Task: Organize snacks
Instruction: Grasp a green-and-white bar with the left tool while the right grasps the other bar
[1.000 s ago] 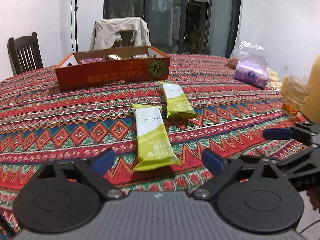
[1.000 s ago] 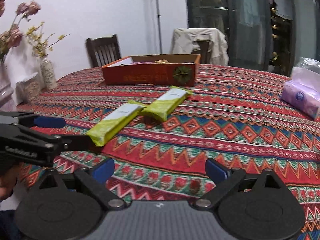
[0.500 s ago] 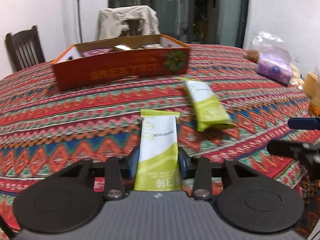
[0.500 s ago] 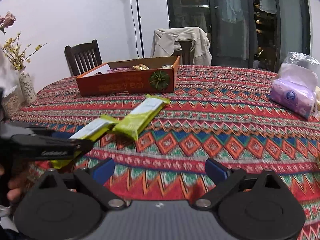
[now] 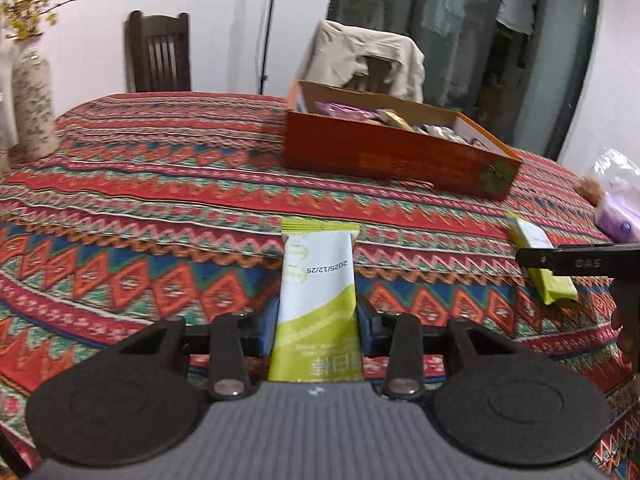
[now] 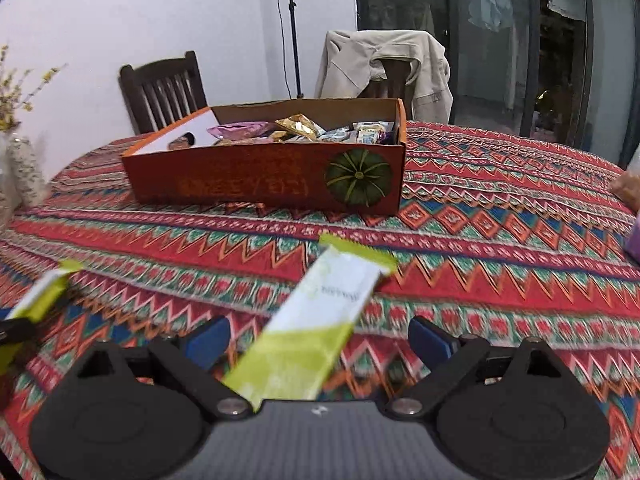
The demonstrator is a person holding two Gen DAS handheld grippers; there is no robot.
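My left gripper (image 5: 316, 322) is shut on a green-and-white snack bar (image 5: 318, 292) and holds it off the patterned tablecloth. A second green-and-white bar (image 6: 316, 328) lies on the cloth between the open jaws of my right gripper (image 6: 318, 340); it also shows in the left wrist view (image 5: 540, 264), partly behind the right gripper's arm (image 5: 580, 260). The held bar shows at the left edge of the right wrist view (image 6: 40, 294). An orange cardboard box (image 6: 260, 184) with several snacks inside stands further back; it also shows in the left wrist view (image 5: 400, 156).
A speckled vase (image 5: 34, 108) with yellow flowers stands at the table's left edge. A purple pack in a plastic bag (image 5: 616, 208) lies at the right. Two chairs (image 6: 164, 92) stand behind the table, one draped with a beige jacket (image 6: 384, 64).
My left gripper closed on the nearer bar and lifted it, swinging left. My right gripper moved forward so the second bar now lies between its open jaws.
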